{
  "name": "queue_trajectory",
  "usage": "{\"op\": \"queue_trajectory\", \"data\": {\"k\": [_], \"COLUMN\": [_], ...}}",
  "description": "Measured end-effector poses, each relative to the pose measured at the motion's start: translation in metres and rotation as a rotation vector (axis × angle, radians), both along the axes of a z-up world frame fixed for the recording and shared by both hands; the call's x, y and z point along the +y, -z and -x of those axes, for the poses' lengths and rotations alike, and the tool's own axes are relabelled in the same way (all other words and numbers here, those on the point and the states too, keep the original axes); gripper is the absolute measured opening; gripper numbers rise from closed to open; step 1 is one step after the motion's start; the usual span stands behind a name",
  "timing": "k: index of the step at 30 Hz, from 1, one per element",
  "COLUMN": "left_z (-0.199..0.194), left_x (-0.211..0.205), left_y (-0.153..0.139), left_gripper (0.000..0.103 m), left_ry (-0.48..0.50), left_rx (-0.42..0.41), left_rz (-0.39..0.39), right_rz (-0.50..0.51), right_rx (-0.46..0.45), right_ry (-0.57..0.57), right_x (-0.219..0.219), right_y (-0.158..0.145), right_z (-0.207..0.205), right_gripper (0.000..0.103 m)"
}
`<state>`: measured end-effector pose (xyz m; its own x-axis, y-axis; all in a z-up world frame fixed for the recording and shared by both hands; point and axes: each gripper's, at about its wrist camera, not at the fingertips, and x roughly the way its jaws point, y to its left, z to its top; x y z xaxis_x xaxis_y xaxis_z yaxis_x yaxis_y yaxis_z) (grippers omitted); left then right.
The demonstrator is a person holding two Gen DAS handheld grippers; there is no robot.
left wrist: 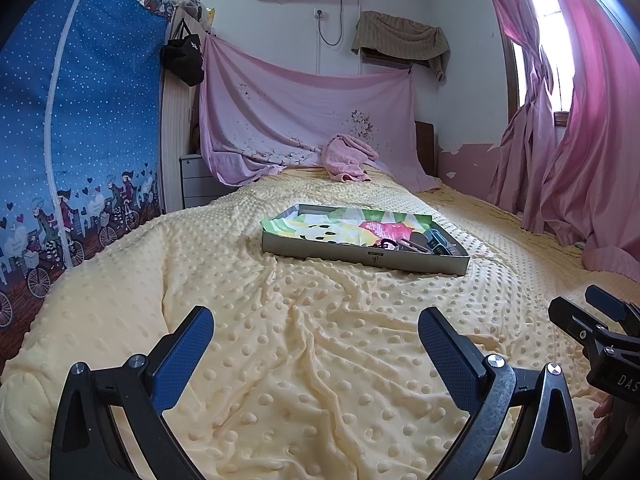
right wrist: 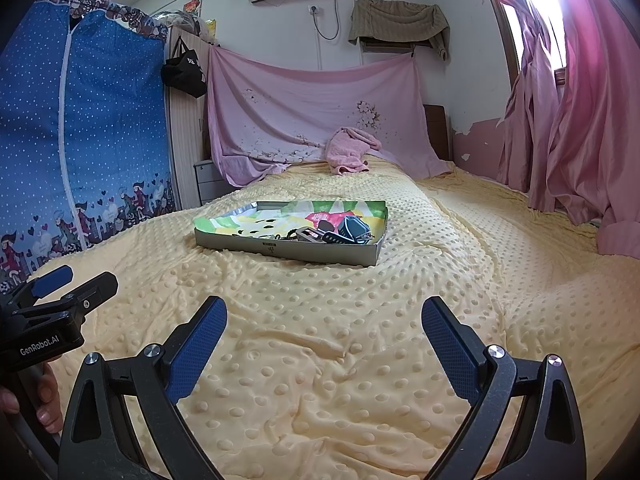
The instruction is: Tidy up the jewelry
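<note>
A shallow grey box (left wrist: 360, 254) lined with a colourful cloth sits on the yellow dotted bedspread; it also shows in the right wrist view (right wrist: 280, 247). A small heap of jewelry and trinkets (left wrist: 416, 242) lies in its near right corner, seen too in the right wrist view (right wrist: 332, 232). My left gripper (left wrist: 316, 320) is open and empty, low over the bedspread, well short of the box. My right gripper (right wrist: 324, 312) is open and empty, beside the left one and equally short of the box.
The bedspread (left wrist: 300, 360) is rumpled into folds. A pink towel (left wrist: 348, 156) lies by the draped pink sheet at the headboard. A blue fabric wardrobe (left wrist: 80, 140) stands on the left and pink curtains (left wrist: 580, 140) hang on the right.
</note>
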<state>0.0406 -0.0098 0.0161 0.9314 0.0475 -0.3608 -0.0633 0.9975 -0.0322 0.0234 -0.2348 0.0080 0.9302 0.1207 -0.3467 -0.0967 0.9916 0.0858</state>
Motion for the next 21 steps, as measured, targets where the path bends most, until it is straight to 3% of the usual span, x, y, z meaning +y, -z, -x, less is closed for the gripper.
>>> {"op": "queue_trajectory", "data": {"k": [21], "left_z": [0.0034], "left_x": [-0.0097], "left_y": [0.0], "left_gripper": [0.103], "left_ry": [0.001], "left_rx": [-0.001], "left_rz": [-0.043], "right_rz": [0.026], "right_rx": [-0.007], "right_ry": [-0.004], "right_x": [0.0071], "right_y": [0.001], "right_z": [0.0028], "right_gripper": [0.096]}}
